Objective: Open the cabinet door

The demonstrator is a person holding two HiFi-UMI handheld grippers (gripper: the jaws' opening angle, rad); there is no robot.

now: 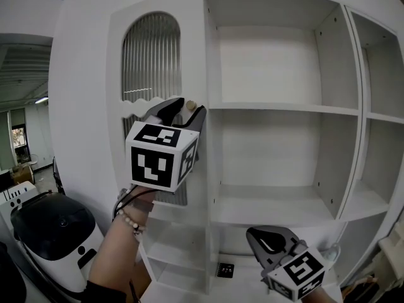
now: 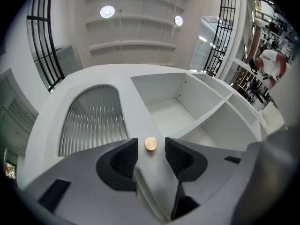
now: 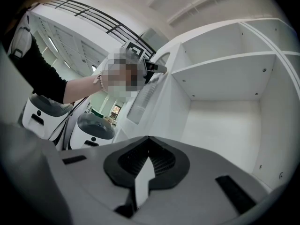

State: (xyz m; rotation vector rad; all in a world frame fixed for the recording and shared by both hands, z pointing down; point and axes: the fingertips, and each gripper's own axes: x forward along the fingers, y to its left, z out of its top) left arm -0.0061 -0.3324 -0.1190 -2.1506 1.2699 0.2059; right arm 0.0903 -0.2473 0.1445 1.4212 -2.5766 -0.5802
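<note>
The white cabinet door [image 1: 151, 62] has an arched ribbed-glass panel [image 2: 93, 121] and stands swung out to the left of the shelves. Its small round brass knob [image 1: 190, 105] sits near the door's edge. My left gripper [image 1: 186, 109] is at the knob and open. In the left gripper view the knob [image 2: 151, 143] lies between the two dark pads [image 2: 123, 161] with a gap on each side. My right gripper [image 1: 273, 238] hangs low in front of the bottom shelf, shut with nothing in it; its tips [image 3: 147, 142] meet. The left gripper [image 3: 157, 69] also shows in the right gripper view.
Bare white shelves [image 1: 278, 108] fill the open cabinet, with a narrower column [image 1: 382, 115] at the right. A white machine with a black lid [image 1: 53, 232] stands at the lower left beside the door. A small black item [image 1: 225, 269] lies at the cabinet's bottom.
</note>
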